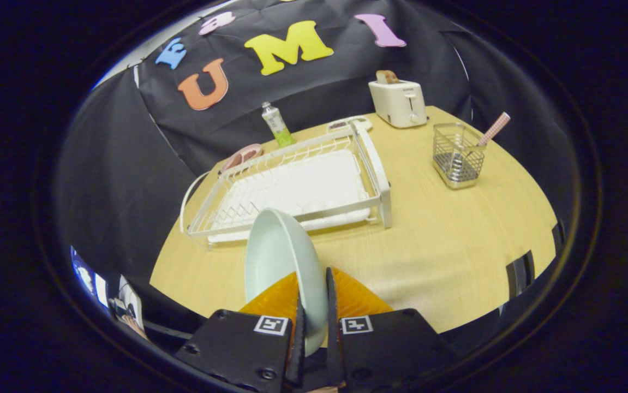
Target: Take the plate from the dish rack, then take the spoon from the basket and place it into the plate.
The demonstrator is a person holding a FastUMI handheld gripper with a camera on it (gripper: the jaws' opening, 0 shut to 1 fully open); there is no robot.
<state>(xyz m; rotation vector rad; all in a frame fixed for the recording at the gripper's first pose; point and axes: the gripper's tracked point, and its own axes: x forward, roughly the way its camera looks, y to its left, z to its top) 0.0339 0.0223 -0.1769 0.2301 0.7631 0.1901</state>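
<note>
Gripper was clamped on the rim of the pale green round ceramic plate, both fingers pressing it edge-on. Plate stood nearly upright between the fingers, bowl side facing left, lifted clear of the light wooden table. Just beyond it sat the white wire dish rack with a white drip tray, left of centre. Right and farther off: a square metal mesh basket holding the spoon with a pink checked handle, handle leaning out to the right; the bowl end was hard to make out through the mesh. Far side of the table: a cream toaster with a slice of toast, a green-and-white tube, and probably a pink dish behind the rack, partly hidden.
</note>
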